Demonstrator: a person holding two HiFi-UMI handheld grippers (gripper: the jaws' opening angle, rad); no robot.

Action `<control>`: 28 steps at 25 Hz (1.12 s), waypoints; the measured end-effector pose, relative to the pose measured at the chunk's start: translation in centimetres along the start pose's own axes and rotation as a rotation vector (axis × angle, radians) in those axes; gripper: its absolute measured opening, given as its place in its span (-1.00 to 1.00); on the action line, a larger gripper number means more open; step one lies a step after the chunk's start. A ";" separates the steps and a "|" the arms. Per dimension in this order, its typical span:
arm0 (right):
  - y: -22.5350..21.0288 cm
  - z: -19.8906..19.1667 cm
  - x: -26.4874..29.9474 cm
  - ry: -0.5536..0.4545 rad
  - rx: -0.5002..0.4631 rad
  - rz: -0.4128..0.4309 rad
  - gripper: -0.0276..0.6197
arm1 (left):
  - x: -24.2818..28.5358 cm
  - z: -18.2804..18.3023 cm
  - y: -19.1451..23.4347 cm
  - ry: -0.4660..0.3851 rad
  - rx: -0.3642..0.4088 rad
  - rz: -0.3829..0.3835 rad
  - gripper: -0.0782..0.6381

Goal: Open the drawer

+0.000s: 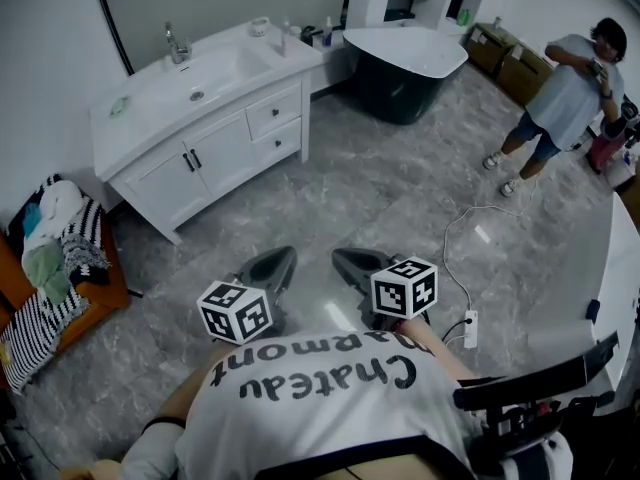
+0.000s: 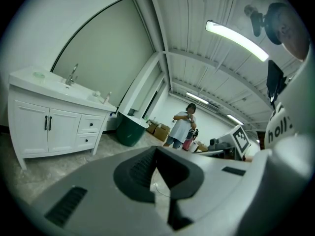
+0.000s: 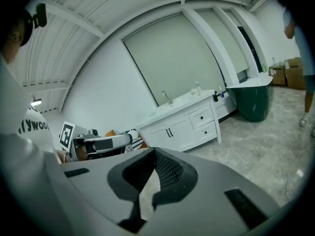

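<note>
**Though Shut on Nothing, Our Two Grippers Hang Well Short of the Vanity (image 1: 130, 143)**

As we look along the left gripper (image 2: 155, 150), we find its jaws closed tip to tip, with only bare floor (image 1: 400, 198) showing through the slit lower down. The right gripper (image 3: 154, 149) reads the same: jaws together, nothing between them, nothing touched. Both are held side by side, well apart from the vanity and pointing over open floor.

The task's things sit at the vanity's right end. The upper drawer (image 1: 273, 113) and the lower drawer (image 1: 278, 140) are stacked there, both pushed in flush with the front. Left of them are the two cupboard doors (image 1: 222, 153), also closed.

The basin (image 1: 215, 68) is sunk into the vanity's top, with the faucet (image 1: 177, 46) behind it; we cannot tell whether anything lies in it. Just past the vanity's drawer end stands a dark tub (image 1: 405, 63). Off the vanity's other end, an orange holder (image 1: 110, 288), seat or bin we cannot say, carries a heap of clothes (image 1: 55, 248). Well beyond the tub a person (image 1: 565, 93) stands near cardboard boxes (image 1: 520, 68).
</note>
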State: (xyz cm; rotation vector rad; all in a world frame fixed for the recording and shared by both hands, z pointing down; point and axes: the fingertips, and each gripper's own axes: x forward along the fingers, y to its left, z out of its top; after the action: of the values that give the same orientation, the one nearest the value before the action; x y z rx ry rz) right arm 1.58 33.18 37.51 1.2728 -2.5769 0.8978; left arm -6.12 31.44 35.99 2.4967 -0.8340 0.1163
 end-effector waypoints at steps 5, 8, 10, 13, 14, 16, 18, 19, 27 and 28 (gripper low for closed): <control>-0.7 1.3 2.8 0.009 0.003 0.000 -0.88 | 0.9 0.8 2.9 0.005 -0.001 0.042 -0.76; -0.9 1.9 4.0 0.014 0.000 0.005 -0.88 | 1.3 1.2 4.4 0.001 -0.031 0.054 -0.76; -1.0 1.9 4.7 0.030 -0.001 0.008 -0.88 | 1.6 1.3 5.1 0.002 -0.057 0.054 -0.76; -1.7 2.1 5.2 0.043 0.002 0.003 -0.88 | 2.1 1.6 5.7 0.008 -0.061 0.057 -0.76; -2.0 2.4 5.3 0.039 0.008 0.000 -0.88 | 2.2 1.8 5.8 0.010 -0.055 0.061 -0.76; -2.5 3.3 5.5 0.018 0.026 -0.004 -0.88 | 2.3 2.1 6.2 0.009 -0.043 0.070 -0.76; -2.8 4.0 5.9 -0.001 0.037 -0.007 -0.88 | 2.5 2.3 6.6 0.009 -0.041 0.074 -0.76; -2.9 4.1 6.1 -0.005 0.038 -0.010 -0.88 | 2.5 2.4 6.8 0.010 -0.041 0.074 -0.76; -4.8 3.2 7.9 0.007 0.123 -0.019 -0.88 | 2.9 1.8 8.5 0.034 -0.046 0.107 -0.76; -4.8 3.2 8.1 0.012 0.127 -0.017 -0.88 | 3.0 1.8 8.6 0.035 -0.049 0.110 -0.76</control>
State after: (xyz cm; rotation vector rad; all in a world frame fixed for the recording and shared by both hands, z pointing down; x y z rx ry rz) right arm 0.56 23.61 40.04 1.3138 -2.5321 1.0782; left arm -8.87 23.02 38.87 2.3957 -0.9485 0.1750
